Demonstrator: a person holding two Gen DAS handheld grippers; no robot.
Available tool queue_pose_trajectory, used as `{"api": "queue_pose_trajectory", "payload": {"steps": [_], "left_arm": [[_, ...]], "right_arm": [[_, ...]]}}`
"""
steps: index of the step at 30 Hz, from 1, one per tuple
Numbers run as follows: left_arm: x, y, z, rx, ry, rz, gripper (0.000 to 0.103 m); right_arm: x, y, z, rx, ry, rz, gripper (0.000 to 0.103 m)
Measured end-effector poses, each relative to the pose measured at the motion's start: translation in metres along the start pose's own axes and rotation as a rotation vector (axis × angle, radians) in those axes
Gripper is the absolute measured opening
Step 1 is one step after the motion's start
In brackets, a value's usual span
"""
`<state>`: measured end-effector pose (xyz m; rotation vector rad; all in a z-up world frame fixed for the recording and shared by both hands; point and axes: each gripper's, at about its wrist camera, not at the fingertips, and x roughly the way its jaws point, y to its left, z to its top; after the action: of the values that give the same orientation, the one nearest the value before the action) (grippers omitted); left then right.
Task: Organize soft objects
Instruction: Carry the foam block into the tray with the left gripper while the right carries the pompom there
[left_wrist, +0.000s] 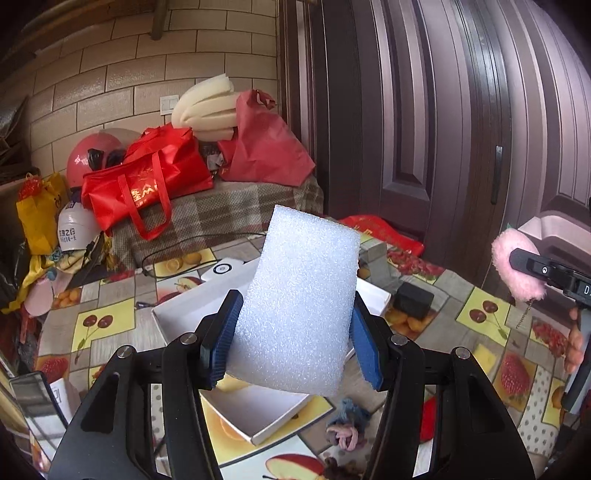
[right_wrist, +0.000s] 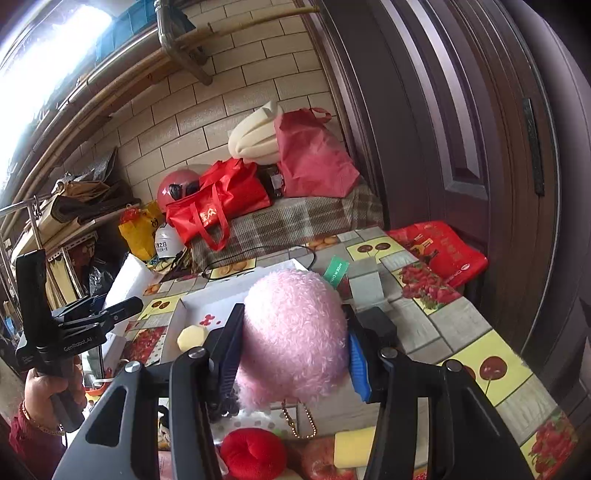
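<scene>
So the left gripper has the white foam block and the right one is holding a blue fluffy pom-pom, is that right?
Not quite. The left gripper does hold the white foam block, but the fluffy pom-pom in the right gripper is pink, not blue, as the right wrist view shows.

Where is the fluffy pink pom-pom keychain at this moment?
In the right wrist view, the fluffy pink pom-pom keychain sits clamped in the right tool, lifted above the fruit-print tablecloth, its gold chain dangling over a red plush ball.
</scene>
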<state>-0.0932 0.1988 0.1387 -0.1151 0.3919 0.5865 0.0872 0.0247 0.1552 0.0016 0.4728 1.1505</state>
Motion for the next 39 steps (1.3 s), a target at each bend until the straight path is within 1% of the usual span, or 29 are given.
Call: {"api": "queue_pose_trajectory", "payload": {"steps": [2,4,8,11,13,19,22,24,28,30,33,36,39], "left_arm": [[0.006,0.005,0.005,-0.027,-0.011,-0.013,0.057],[0.015,0.012,0.009,-0.052,-0.005,-0.015,0.057],[0.032,0.026,0.011,-0.092,0.010,0.039,0.057],[0.044,0.032,0.008,-0.082,0.035,0.087,0.057],[0.049,0.035,0.006,-0.076,0.045,0.109,0.057],[0.071,0.045,0.008,-0.089,0.062,0.142,0.057],[0.089,0.050,0.004,-0.098,0.099,0.145,0.057],[0.099,0.052,-0.002,-0.101,0.127,0.140,0.057],[0.122,0.063,-0.016,-0.148,0.194,0.112,0.057],[0.132,0.068,-0.023,-0.173,0.225,0.101,0.057],[0.140,0.071,-0.029,-0.174,0.249,0.115,0.057],[0.140,0.071,-0.030,-0.173,0.249,0.118,0.057],[0.139,0.071,-0.030,-0.167,0.242,0.127,0.057]], "right_arm": [[0.003,0.003,0.008,-0.010,-0.009,-0.002,0.049],[0.005,0.006,0.018,-0.024,-0.028,-0.010,0.049],[0.009,0.011,0.039,-0.014,-0.066,-0.003,0.049],[0.019,0.019,0.053,-0.026,-0.085,0.002,0.049],[0.030,0.025,0.058,-0.037,-0.078,0.015,0.049],[0.084,0.037,0.074,-0.012,-0.011,0.047,0.049],[0.111,0.042,0.082,-0.008,0.015,0.051,0.049],[0.130,0.046,0.082,-0.032,0.047,0.045,0.049],[0.173,0.057,0.063,-0.098,0.154,0.023,0.049],[0.193,0.057,0.051,-0.097,0.213,0.015,0.050],[0.215,0.056,0.032,-0.082,0.287,0.007,0.050],[0.225,0.056,0.021,-0.072,0.324,0.004,0.050],[0.230,0.057,0.017,-0.071,0.339,0.001,0.050]]}}
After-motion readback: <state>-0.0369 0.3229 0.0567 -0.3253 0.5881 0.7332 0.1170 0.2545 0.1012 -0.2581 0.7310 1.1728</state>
